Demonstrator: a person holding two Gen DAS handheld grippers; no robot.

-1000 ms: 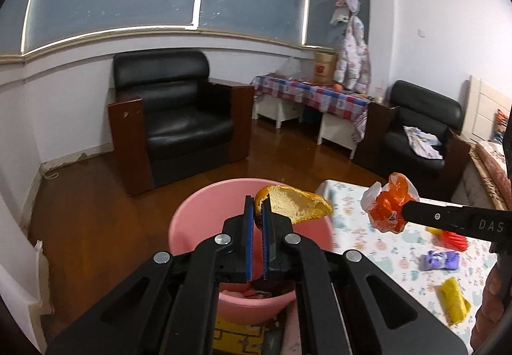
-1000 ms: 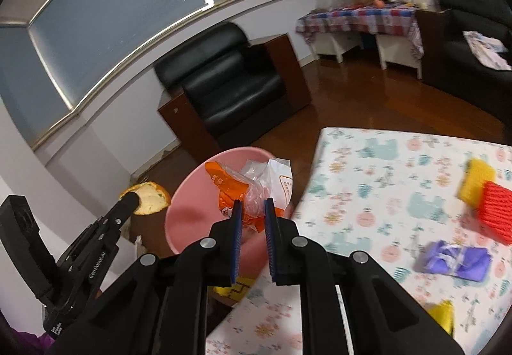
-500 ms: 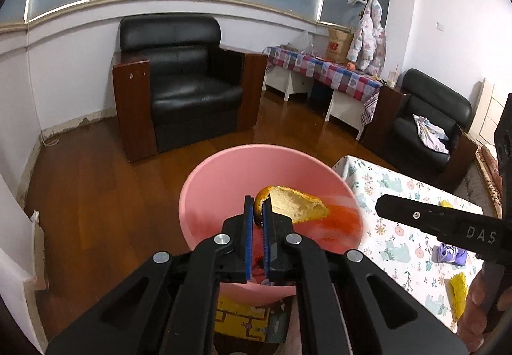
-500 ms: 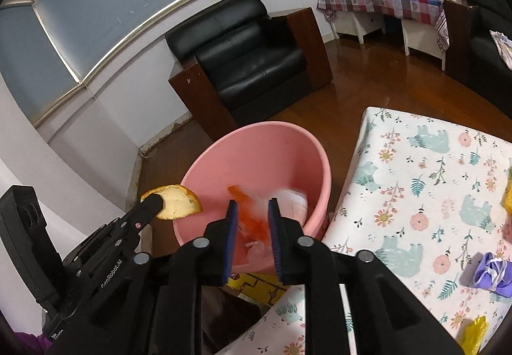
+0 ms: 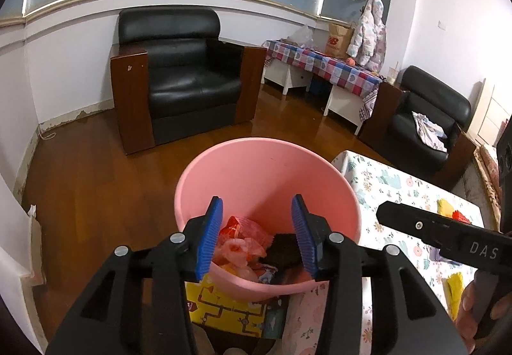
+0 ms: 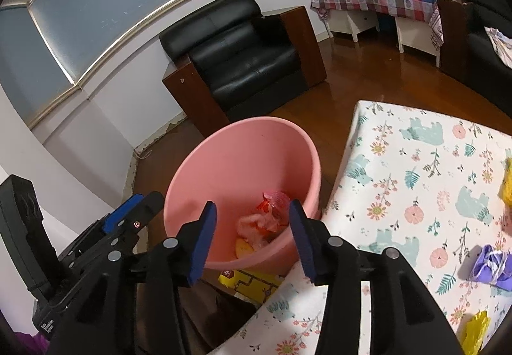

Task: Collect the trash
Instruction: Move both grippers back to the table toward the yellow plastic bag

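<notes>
A pink bucket [image 5: 256, 163] stands on the floor beside the table; it also shows in the right wrist view [image 6: 230, 159]. In it lie an orange and clear wrapper [image 5: 241, 235] [image 6: 272, 204], a dark brown piece [image 5: 284, 249] and a yellow peel [image 6: 243, 248]. My left gripper [image 5: 257, 238] is open and empty over the bucket's near rim. My right gripper [image 6: 252, 241] is open and empty above the bucket too. A purple wrapper [image 6: 489, 265] and yellow wrappers [image 6: 476, 334] lie on the floral tablecloth [image 6: 416, 163].
A black armchair [image 5: 179, 79] stands behind the bucket on the wooden floor. A second armchair [image 5: 425, 127] and a checked side table [image 5: 323, 63] are at the right. A yellow printed box [image 5: 230, 307] sits under the bucket's near edge.
Both grippers have opened. The yellow peel has left my left gripper and the orange wrapper has left my right gripper; both now lie in the bucket.
</notes>
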